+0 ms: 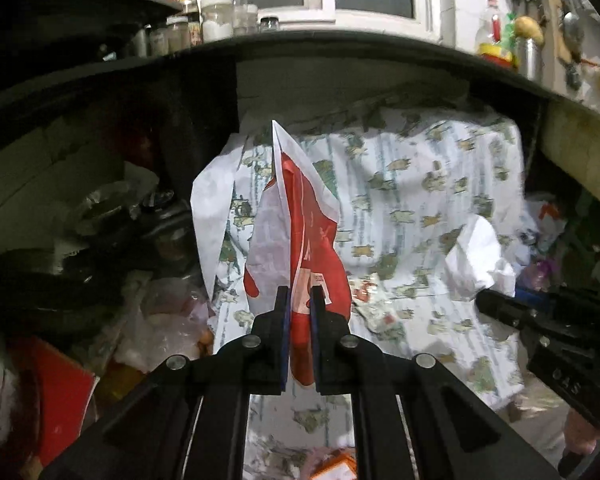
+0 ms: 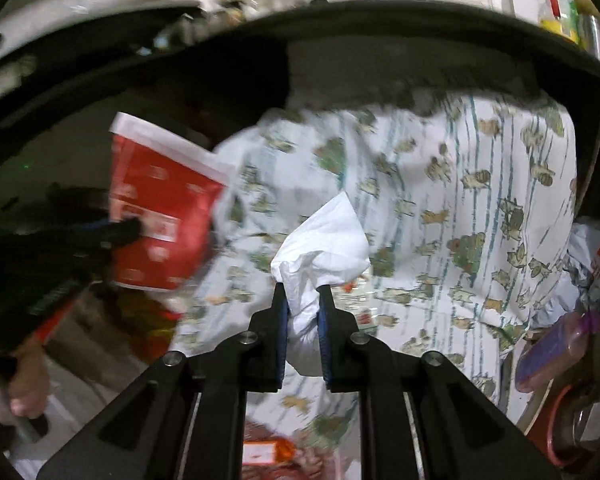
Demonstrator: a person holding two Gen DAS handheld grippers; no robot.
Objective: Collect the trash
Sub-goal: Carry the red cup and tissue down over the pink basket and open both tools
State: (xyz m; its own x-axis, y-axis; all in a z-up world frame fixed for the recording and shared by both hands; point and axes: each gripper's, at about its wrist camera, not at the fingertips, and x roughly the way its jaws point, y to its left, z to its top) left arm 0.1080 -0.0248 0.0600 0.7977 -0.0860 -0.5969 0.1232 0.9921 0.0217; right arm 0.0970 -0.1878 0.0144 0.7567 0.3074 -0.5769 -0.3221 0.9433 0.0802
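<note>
**Light, crushable trash held in both grippers**

A red-and-white wrapper (image 1: 300, 216) is pinched at its lower end by the left gripper (image 1: 300, 300). Soft, crumpled tissue (image 2: 324, 240), probably paper, is clamped by the right gripper (image 2: 303, 298). Both are held above the patterned cloth (image 1: 420, 200), below the worktop's dark edge (image 1: 340, 46).

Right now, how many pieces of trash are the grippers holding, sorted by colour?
Red and white: 1, the flattened wrapper pinched in the left gripper.
Plain white: 1, the crumpled tissue pinched in the right gripper.
Total: 2 pieces held, both in front of the patterned cloth.
</note>
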